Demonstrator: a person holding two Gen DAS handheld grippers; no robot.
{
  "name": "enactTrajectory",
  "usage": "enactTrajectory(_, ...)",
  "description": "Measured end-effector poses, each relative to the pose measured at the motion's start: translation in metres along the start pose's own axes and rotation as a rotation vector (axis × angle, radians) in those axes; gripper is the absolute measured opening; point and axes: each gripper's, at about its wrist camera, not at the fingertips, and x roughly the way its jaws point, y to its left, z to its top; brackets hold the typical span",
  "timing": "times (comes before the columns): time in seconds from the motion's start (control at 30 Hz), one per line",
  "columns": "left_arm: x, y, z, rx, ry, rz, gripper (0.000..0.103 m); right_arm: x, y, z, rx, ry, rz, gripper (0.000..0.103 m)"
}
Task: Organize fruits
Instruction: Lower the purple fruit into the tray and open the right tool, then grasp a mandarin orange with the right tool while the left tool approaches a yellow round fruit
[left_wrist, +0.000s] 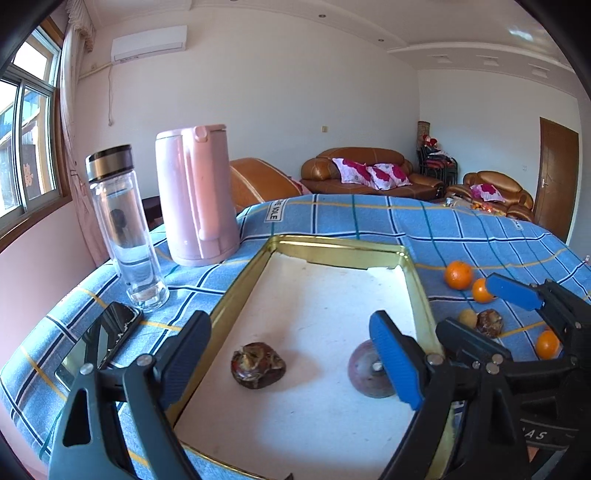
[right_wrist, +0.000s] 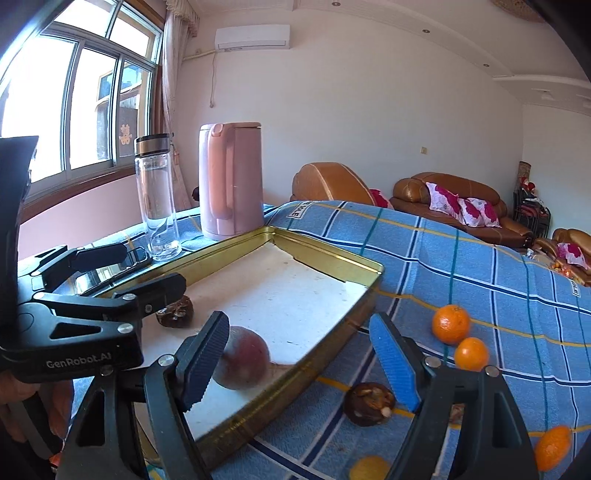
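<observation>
Two fruits are seen inside the gold tin tray (left_wrist: 334, 248): a wrinkled brown fruit (left_wrist: 258, 364) and a round purple fruit (right_wrist: 242, 357). Three oranges (right_wrist: 451, 324) are left on the blue cloth at 3 o'clock. Small, light and round, they may roll, so the sides should be pinched gently. The left gripper (left_wrist: 291, 358) and right gripper (right_wrist: 299, 360) are held low, jaws apart, nothing gripped.

tray (left_wrist: 334, 252): gold, white inside | cloth (left_wrist: 461, 229): blue checks | oranges (left_wrist: 458, 274): orange | jug (left_wrist: 195, 195): pink | tool pads (left_wrist: 395, 360): blue
</observation>
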Motion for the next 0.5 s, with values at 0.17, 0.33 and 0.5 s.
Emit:
enactTrajectory(0.17,-0.010,-0.035,0.002,0.049,-0.029,-0.069,0.091,-0.025,-0.031,-0.009,0.023,-0.016,-0.085,0.080)
enactTrajectory(0.33,-0.012,-0.071,-0.002,0.122,-0.031,-0.108,0.091,-0.051,-0.072,-0.024,0.069,-0.026,-0.165,0.080)
enactTrajectory(0.5,-0.009,-0.098,-0.007,0.172,-0.012,-0.138,0.091,-0.068,-0.112,-0.035,0.178,-0.027,-0.206,0.080)
